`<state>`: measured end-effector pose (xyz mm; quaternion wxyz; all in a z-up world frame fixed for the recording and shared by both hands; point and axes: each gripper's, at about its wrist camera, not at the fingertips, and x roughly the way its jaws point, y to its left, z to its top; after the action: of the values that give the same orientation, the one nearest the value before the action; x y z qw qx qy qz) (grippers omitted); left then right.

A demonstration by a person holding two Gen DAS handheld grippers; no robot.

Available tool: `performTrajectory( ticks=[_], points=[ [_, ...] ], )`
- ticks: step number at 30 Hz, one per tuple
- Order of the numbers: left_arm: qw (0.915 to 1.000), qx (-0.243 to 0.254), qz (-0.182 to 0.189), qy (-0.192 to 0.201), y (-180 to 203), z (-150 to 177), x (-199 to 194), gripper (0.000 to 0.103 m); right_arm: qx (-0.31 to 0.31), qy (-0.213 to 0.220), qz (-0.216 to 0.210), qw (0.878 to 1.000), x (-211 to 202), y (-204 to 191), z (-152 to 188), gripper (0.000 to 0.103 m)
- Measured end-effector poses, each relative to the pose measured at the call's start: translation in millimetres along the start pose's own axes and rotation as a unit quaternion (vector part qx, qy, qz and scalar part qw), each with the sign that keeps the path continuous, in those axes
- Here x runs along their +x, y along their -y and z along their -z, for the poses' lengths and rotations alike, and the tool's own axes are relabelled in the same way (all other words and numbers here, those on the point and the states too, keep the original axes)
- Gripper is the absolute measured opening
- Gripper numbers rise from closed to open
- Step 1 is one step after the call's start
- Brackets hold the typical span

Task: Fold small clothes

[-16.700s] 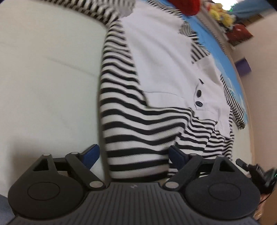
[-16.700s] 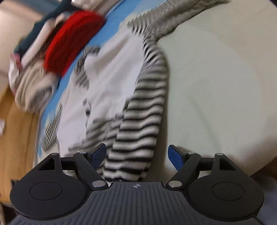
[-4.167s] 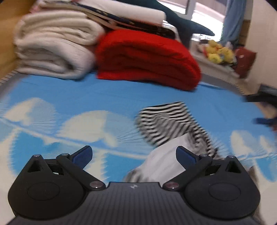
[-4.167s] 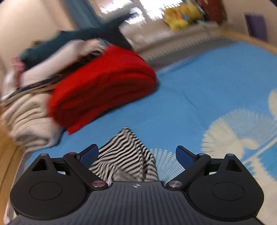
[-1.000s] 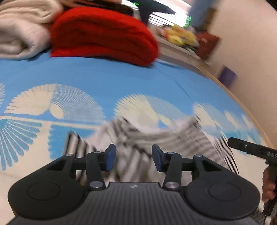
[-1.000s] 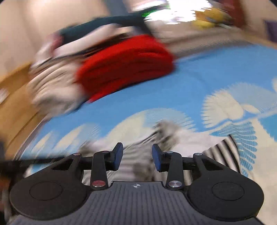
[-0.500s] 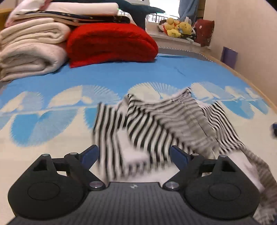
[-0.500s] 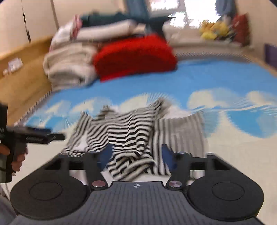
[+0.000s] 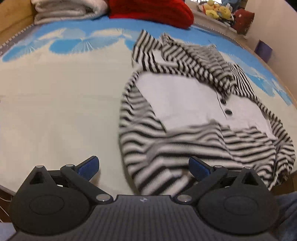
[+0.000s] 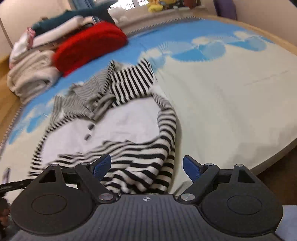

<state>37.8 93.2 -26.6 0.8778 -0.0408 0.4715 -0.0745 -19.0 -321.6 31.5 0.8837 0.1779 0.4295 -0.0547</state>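
Note:
A small black-and-white striped garment (image 9: 185,96) with a white front panel and dark buttons (image 9: 228,112) lies spread on the bed; its far end is folded over and rumpled. My left gripper (image 9: 143,167) hangs over the garment's near left corner. Its jaws are opening, and the striped hem lies under the gap without the pads pressing on it. In the right wrist view the garment (image 10: 126,126) fills the middle. My right gripper (image 10: 146,166) is over its near right corner, jaws also opening, with the cloth loose below them.
The bed cover (image 9: 55,102) is cream with blue fan prints farther back. A folded red blanket (image 10: 89,46) and cream blankets (image 10: 31,74) are stacked at the far end. Plush toys (image 9: 217,9) sit on a ledge. The bed's near edge (image 10: 274,153) drops off at right.
Both grippers had narrow jaws around bunched striped cloth a second ago. They have since pulled back toward the near edge and their jaws have spread wide. The garment now lies flatter.

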Motion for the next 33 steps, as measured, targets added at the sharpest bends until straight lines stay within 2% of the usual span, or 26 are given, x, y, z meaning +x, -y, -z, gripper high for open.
performTrajectory(
  ticks=[3,4,5,6,7,8,9,12,15,18,23,28,31,33],
  points=[
    [0.9991,-0.001,0.018,-0.039,3,9,15,0.103,0.024,-0.066,0.029,0.997,32,1,8,0.085],
    [0.9986,-0.006,0.021,-0.048,4,13,17,0.102,0.039,-0.089,0.011,0.995,38,5,15,0.081],
    [0.9990,-0.008,0.018,-0.040,6,16,14,0.101,0.058,-0.101,-0.013,0.993,41,9,23,0.075],
    [0.9990,-0.009,0.025,-0.037,6,16,11,0.079,0.058,-0.105,-0.024,0.993,40,10,27,0.050],
    [0.9983,-0.012,0.044,-0.037,6,16,7,0.032,0.045,-0.104,-0.030,0.993,37,8,29,0.025],
    [0.9963,-0.022,0.071,-0.042,5,14,3,0.016,0.033,-0.095,-0.036,0.994,31,7,30,0.023],
    [0.9956,-0.034,0.077,-0.040,4,12,-2,0.010,0.031,-0.087,-0.041,0.995,23,6,27,0.018],
    [0.9971,-0.029,0.069,-0.011,4,5,-26,0.008,0.044,-0.054,-0.065,0.996,-11,7,13,0.015],
    [0.9960,-0.031,0.083,0.009,5,3,-56,0.008,0.043,-0.015,-0.084,0.995,-47,6,3,0.014],
    [0.9955,-0.016,0.093,0.011,10,14,-80,0.008,0.033,-0.003,-0.092,0.995,-81,6,5,0.013],
    [0.9943,0.010,0.105,-0.013,18,56,-111,0.008,0.036,-0.024,-0.093,0.995,-126,23,36,0.013],
    [0.9925,-0.001,0.114,-0.043,18,96,-122,0.008,0.069,-0.057,-0.087,0.992,-143,39,53,0.013],
    [0.9912,-0.016,0.118,-0.057,16,90,-119,0.008,0.077,-0.062,-0.091,0.991,-143,36,36,0.012],
    [0.9903,-0.019,0.127,-0.052,15,65,-118,0.008,0.069,-0.051,-0.095,0.992,-139,27,10,0.012]
  ],
)
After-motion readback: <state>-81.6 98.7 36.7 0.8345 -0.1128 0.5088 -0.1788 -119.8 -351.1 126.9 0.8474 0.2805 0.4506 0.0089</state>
